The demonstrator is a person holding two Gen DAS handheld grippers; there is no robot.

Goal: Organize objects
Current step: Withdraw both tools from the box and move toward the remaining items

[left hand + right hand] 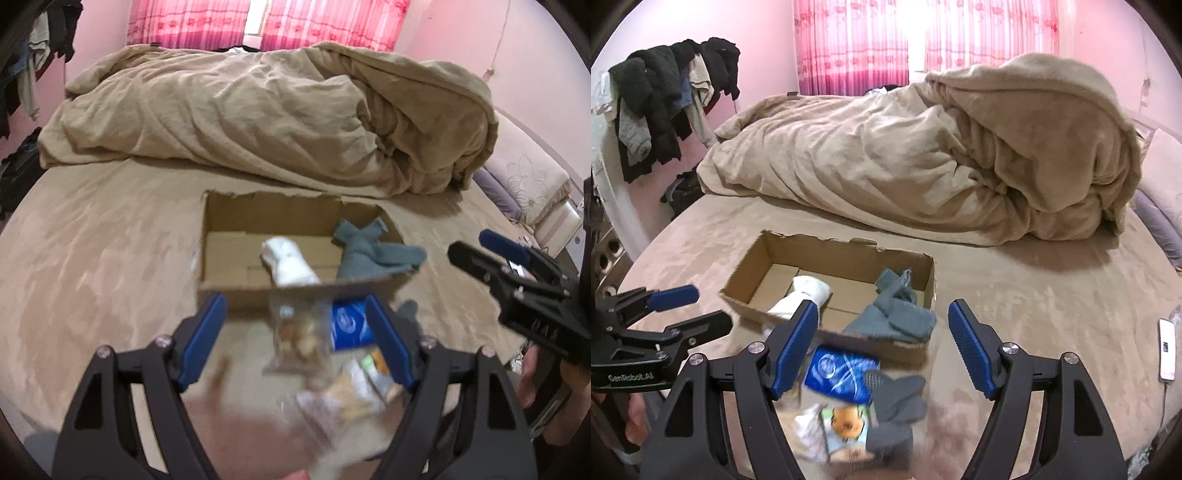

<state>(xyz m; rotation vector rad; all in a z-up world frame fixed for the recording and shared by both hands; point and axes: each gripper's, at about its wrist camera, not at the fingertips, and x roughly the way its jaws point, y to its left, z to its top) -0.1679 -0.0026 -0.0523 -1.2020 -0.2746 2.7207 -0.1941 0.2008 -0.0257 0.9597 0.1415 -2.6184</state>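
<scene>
Snack packets lie nearest, in a blurred heap on the bed just in front of the cardboard box, together with a blue packet that touches the box's near wall and a dark grey glove on the heap's right side. Both tools are released: the right gripper stands with its jaws spread wide above this heap, and the left gripper is spread the same way around a clear packet of snacks, whose contact with the pads cannot be told through the blur.

Inside the box a white sock leans over the near wall, and a grey-green sock drapes over the near right corner. The box's left half shows bare cardboard floor. Its far rim is torn and uneven.

Bare bed runs to the left and right of the box. Behind it, a rumpled tan duvet fills the far half of the bed. A white phone with its cable lies at the bed's right edge.
</scene>
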